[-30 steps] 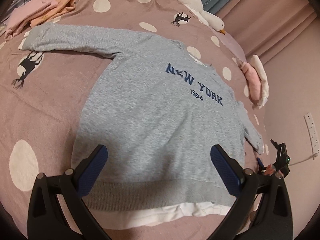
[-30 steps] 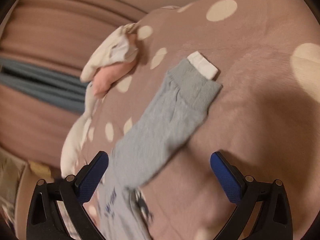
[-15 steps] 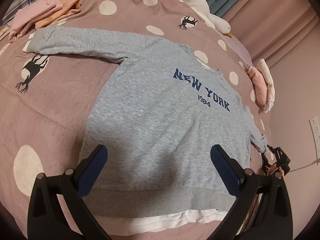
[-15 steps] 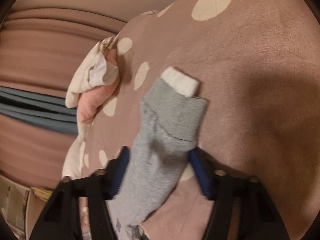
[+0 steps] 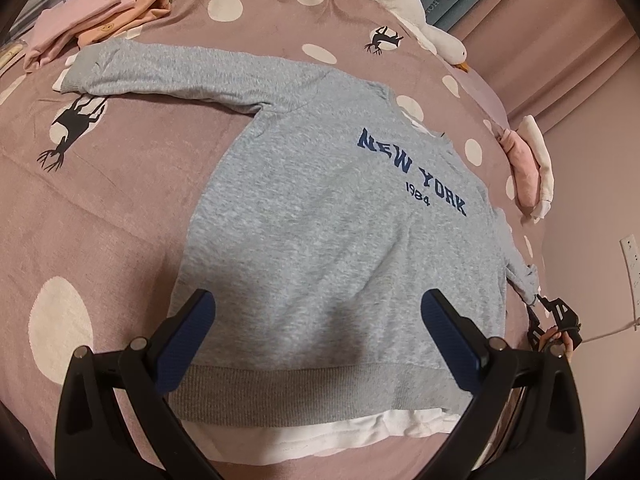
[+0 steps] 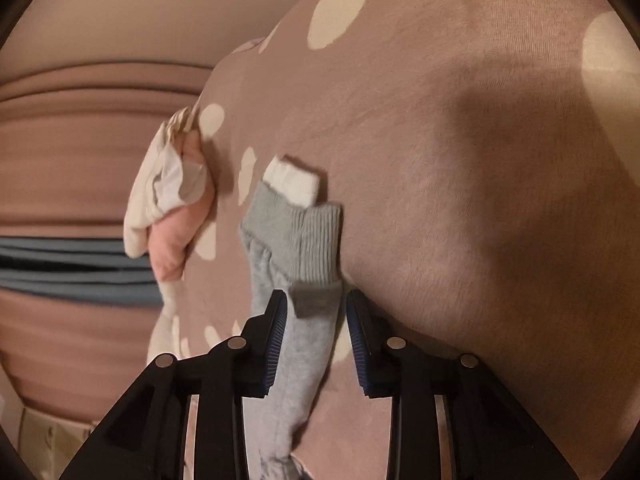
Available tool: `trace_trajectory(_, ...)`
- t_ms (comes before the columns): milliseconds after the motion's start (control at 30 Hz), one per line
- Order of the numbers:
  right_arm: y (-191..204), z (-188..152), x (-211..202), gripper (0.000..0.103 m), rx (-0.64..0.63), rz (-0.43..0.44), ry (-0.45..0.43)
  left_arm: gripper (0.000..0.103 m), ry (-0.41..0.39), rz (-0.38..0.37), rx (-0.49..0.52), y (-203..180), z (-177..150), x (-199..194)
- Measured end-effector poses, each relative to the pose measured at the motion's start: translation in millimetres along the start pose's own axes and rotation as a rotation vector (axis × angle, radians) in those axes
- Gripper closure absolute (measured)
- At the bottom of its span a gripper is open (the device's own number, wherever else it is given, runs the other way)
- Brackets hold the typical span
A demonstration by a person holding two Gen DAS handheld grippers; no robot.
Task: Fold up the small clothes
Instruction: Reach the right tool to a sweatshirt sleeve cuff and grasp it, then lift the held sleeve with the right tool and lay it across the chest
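Lying flat: grey sweatshirt (image 5: pixel 332 232), spread on the dotted bed (image 5: pixel 120 208).
Handling: looking soft, light, floppy.
Closing on sleeve (image 6: pixel 300 240): right gripper (image 6: pixel 314 340), just behind the cuff.
Hovering wide open over the hem: left gripper (image 5: pixel 316 344).

I see dim, warm indoor light; my left view is sharp, with a soft shadow on the sweatshirt (image 5: pixel 320 216). My right view is motion-blurred. Fisheye bending and dark corners frame both.
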State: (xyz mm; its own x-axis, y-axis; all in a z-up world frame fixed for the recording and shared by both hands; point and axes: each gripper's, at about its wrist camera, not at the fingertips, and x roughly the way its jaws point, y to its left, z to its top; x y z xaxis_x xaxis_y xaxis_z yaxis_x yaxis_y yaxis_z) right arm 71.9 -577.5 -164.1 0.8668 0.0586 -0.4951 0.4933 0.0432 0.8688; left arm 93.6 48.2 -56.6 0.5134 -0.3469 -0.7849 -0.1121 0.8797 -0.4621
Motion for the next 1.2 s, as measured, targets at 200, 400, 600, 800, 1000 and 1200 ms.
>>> trace_trajectory(200,8.4,5.3,9.1,0.062,-0.014,0.021,-0.02,0.0,0.005,0.013,-0.001,-0.9,1.1,3.1)
trace_trajectory(400,24.8,3.9,15.7,0.069,-0.153,-0.055,-0.044,0.0,0.011,0.01,0.01,-4.4,0.3,4.6)
trace_trajectory(600,40.1,-3.7,-1.4,0.081,-0.276,-0.041,-0.065,0.0,-0.004,0.016,0.014,0.6,-1.8,-1.3)
trace_trajectory(800,95.0,-26.4,-28.4,0.082,-0.495,-0.028,-0.095,0.0,-0.033,0.026,0.017,11.0,-9.2,-13.4)
trace_trajectory(1000,162.0,-80.7,-40.8,0.082,-0.748,-0.039,-0.108,0.0,-0.037,0.033,0.0,27.4,-15.8,-24.6)
trace_trajectory(1200,217.1,-153.4,-27.0,0.082,-0.986,-0.04,-0.09,0.0,-0.055,0.038,-0.03,48.8,-19.6,-38.4)
